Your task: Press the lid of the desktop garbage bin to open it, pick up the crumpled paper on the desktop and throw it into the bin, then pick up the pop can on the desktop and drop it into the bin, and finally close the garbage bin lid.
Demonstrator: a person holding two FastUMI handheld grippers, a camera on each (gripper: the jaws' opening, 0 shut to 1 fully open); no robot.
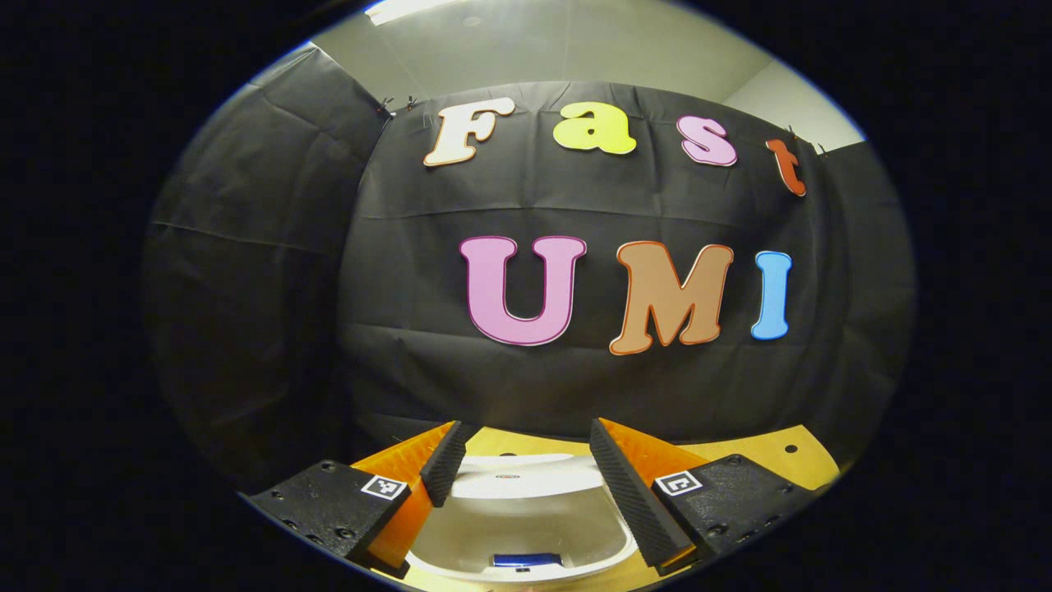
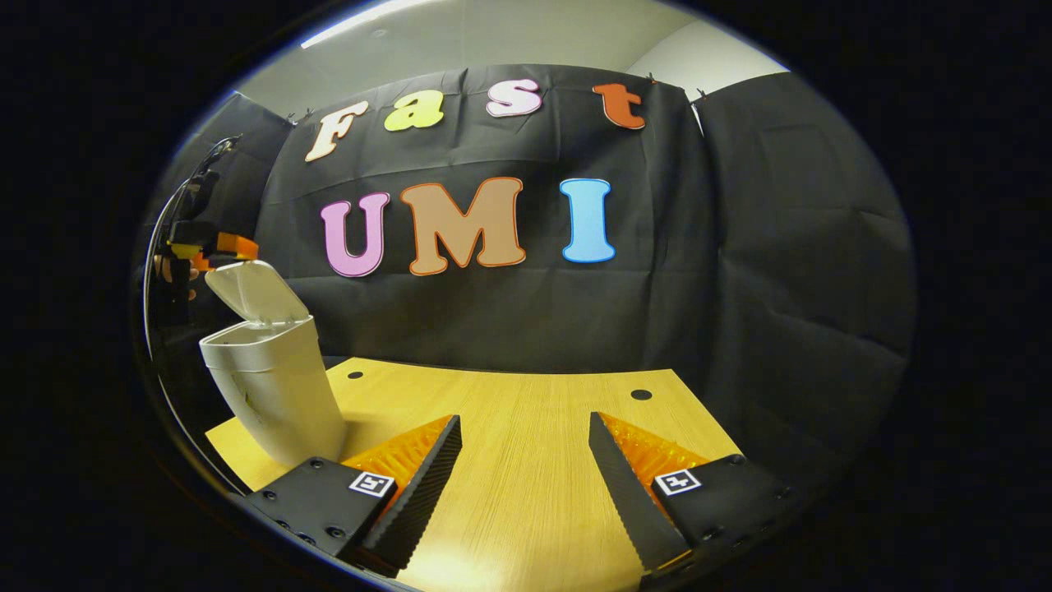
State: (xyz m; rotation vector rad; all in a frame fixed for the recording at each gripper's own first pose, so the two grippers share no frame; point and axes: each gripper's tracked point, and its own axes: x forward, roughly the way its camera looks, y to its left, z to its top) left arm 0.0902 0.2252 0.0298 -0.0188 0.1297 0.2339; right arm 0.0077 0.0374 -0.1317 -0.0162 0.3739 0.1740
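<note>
Left gripper view: the jaws of the left gripper point(image 1: 526, 460) stand apart and grasp nothing. They hang directly above the open garbage bin point(image 1: 526, 526), looking down into it. A blue object point(image 1: 527, 560) lies inside the bin; whether it is the pop can cannot be told. The raised lid point(image 1: 526, 477) shows between the fingers, with the wooden desktop point(image 1: 764, 460) behind.

Right gripper view: the jaws of the right gripper point(image 2: 526, 460) are spread wide, empty, low over the bare desktop point(image 2: 526, 411). The bin point(image 2: 275, 386) stands at the desktop's left edge, lid point(image 2: 255, 292) tilted up. The left gripper point(image 2: 209, 247) hovers just above the lid.
</note>
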